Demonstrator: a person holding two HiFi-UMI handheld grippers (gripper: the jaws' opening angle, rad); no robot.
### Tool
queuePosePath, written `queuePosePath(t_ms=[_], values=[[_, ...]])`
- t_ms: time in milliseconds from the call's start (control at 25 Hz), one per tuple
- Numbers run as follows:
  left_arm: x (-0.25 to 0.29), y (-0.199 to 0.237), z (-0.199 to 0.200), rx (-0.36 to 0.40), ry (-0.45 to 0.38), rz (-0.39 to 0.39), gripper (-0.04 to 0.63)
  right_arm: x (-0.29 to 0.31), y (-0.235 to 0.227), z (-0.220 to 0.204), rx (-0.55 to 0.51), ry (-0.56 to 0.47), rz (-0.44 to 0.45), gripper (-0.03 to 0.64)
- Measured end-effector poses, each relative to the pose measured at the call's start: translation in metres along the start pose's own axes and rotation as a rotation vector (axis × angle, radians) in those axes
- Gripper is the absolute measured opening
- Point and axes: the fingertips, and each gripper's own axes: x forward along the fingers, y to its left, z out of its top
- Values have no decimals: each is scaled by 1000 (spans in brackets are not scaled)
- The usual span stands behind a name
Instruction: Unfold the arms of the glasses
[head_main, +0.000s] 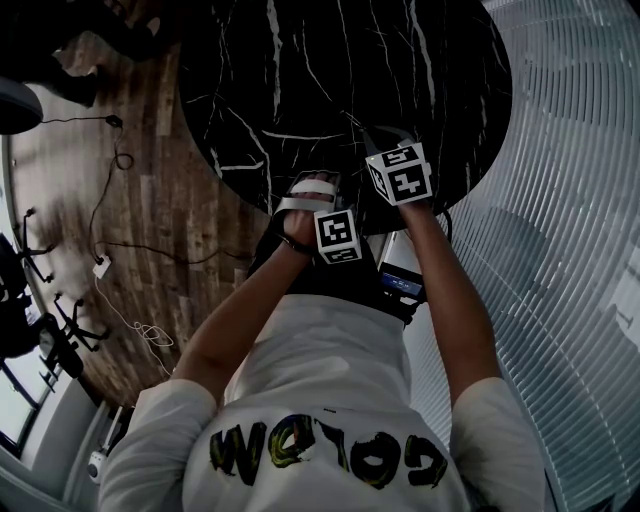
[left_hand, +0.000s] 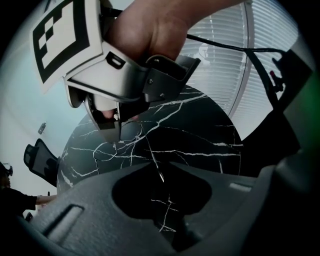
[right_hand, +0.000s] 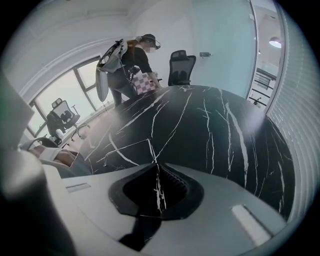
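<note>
Black marble veined with white makes the round tabletop, and over its near edge the person stretches both forearms forward, left hand and right hand close together, each tool tilted steeply down. The left tongs stand slightly apart, and the tip of a thin wire arm of the glasses hangs loose in the gap. The right tongs are closed to a narrow slit that the wire runs into; whether they pinch it I cannot tell.
</note>
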Motion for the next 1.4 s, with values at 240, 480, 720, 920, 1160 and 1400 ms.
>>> queuePosePath(t_ms=[240,480,720,920,1160,1400], values=[[-2,4,-2,-12,-17,1,101,-5,3,4,-7,-17,15,98],[-19,12,-5,-126,-86,-33,137,-30,0,11,28,-87,18,127],[-66,30,6,-284,-214,-64,143,-82,-3,19,77,-182,9,123],[-121,49,22,-403,-332,-57,143,-142,3,31,113,-289,-17,112],[-192,88,50,-527,-479,-26,143,-218,19,64,132,-453,-36,103],[-268,125,81,-609,-629,23,143,-291,53,98,128,-599,-26,94]])
